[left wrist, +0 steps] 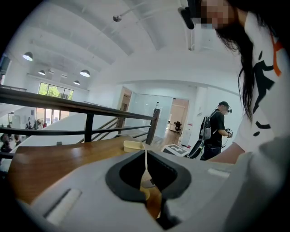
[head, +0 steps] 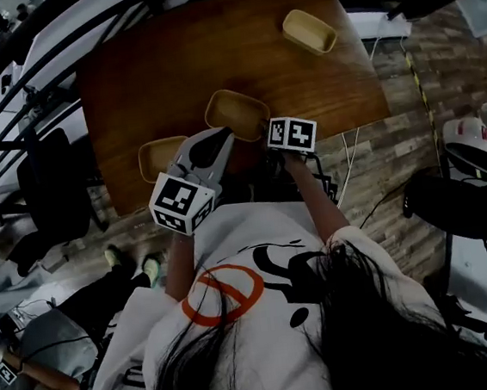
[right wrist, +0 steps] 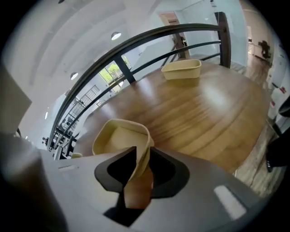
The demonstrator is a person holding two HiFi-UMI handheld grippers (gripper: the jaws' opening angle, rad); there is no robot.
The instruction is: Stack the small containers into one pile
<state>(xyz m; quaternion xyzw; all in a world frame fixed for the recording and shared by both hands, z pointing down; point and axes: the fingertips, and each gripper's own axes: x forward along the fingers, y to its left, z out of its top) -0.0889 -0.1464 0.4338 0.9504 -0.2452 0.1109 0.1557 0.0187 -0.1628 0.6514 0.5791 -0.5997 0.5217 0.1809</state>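
Note:
Three small tan containers sit on the wooden table (head: 169,59). One container (head: 308,31) is at the far right, one (head: 162,158) near the front left edge, and a middle one (head: 235,113) between them. My right gripper (head: 263,131) is shut on the near wall of the middle container (right wrist: 120,138), which bends between the jaws (right wrist: 138,158). My left gripper (head: 220,138) points at that container's near left corner. In the left gripper view its jaws (left wrist: 145,156) stand together with only a thin slit between them. The far container (left wrist: 133,146) shows beyond them.
A black railing (right wrist: 149,38) runs behind the table's far edge. Chairs (head: 52,188) stand to the left, and cables lie on the plank floor (head: 370,168) to the right. Another person (left wrist: 217,131) stands farther off.

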